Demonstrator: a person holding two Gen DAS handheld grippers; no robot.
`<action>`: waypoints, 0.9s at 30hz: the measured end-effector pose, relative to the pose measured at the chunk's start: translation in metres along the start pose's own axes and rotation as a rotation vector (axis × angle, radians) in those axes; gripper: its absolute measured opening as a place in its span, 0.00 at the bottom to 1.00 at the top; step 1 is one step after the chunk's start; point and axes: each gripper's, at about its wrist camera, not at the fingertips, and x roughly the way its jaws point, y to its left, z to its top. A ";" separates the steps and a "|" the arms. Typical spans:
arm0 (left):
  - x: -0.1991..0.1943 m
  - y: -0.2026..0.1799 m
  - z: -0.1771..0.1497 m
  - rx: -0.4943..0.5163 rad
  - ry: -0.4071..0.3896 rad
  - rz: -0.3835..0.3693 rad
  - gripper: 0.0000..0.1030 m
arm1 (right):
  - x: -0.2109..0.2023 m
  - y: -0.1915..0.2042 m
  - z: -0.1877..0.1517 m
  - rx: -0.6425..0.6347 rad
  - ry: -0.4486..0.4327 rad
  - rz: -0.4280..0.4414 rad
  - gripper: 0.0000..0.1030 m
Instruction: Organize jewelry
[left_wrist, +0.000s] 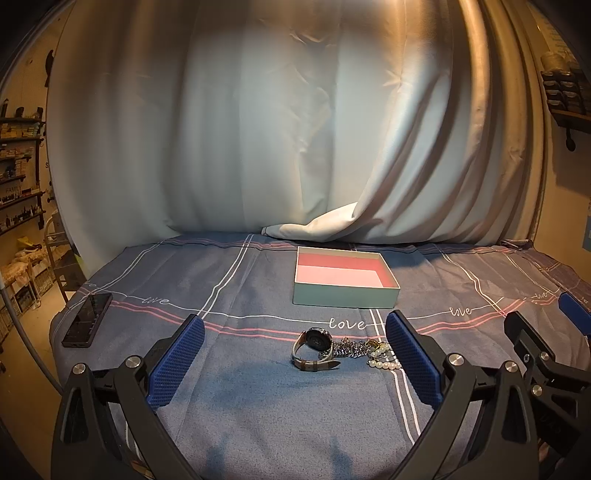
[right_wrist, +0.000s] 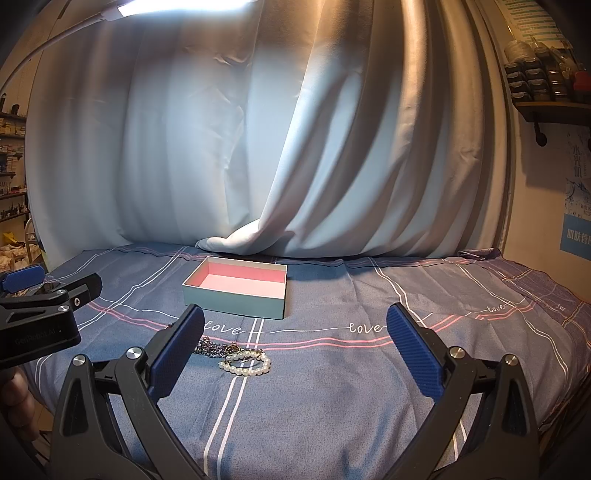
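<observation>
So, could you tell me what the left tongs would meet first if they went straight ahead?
Probably the grey-strapped wristwatch, lying between the open left tongs and ahead; the pink-lined open box sits farther back. Depth is uncertain.

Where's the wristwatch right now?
In the left wrist view the wristwatch lies on the bedsheet, at the left end of the jewelry pile, touching the silver chain, nearer the camera than the open box.

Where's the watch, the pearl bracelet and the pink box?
watch (left_wrist: 318, 340), left wrist view, on its dark face.
pearl bracelet (right_wrist: 245, 363), right wrist view, on its beads.
pink box (left_wrist: 345, 297), left wrist view, on its front wall.
</observation>
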 end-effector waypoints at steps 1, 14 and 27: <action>0.000 0.000 0.000 0.002 -0.001 -0.001 0.94 | 0.000 0.000 0.000 0.000 0.000 0.000 0.95; 0.000 0.000 0.001 0.002 0.000 -0.003 0.94 | 0.000 0.000 0.001 0.000 0.001 0.001 0.95; 0.000 0.000 0.002 0.002 0.001 -0.001 0.94 | 0.001 0.002 0.002 -0.006 0.001 0.000 0.95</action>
